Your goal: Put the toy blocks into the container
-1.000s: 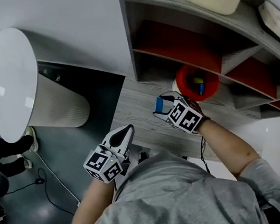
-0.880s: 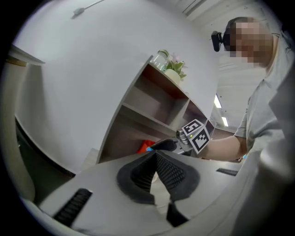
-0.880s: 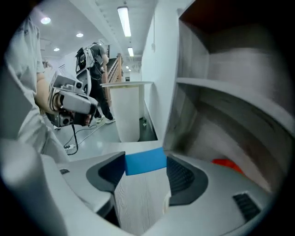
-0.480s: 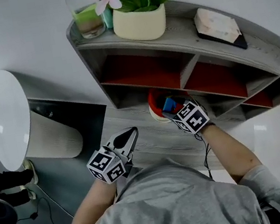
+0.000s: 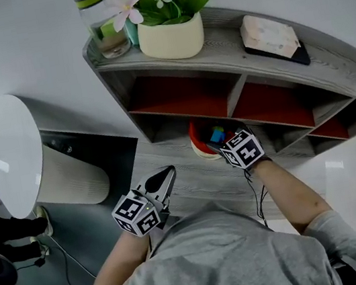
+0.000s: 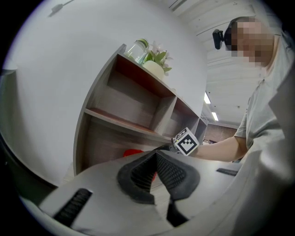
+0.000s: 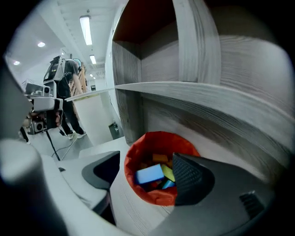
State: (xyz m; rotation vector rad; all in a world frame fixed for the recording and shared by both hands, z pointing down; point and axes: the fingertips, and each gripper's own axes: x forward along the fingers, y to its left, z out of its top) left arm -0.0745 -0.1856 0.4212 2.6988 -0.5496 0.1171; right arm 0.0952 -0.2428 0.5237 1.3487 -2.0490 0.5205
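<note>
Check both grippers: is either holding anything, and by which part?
Nothing held. Right gripper: jaws have just been opening, apart above the round red container, blue rectangular block lying inside. Left gripper: shut, empty.

The head view is dim and greyish under flat, even light. The white oval lid (image 5: 3, 155) carries a small bright glint, and the red shelf compartments (image 5: 183, 96) sit in shade. Both gripper views bulge like a fisheye (straight shelf boards bend) and go black at the corners. Ceiling strip lights (image 7: 85, 28) glare brightly. Up close, the left gripper (image 6: 154, 173) and right gripper (image 7: 147, 177) are soft and blurred, while the blue block (image 7: 150, 174) looks sharp.
</note>
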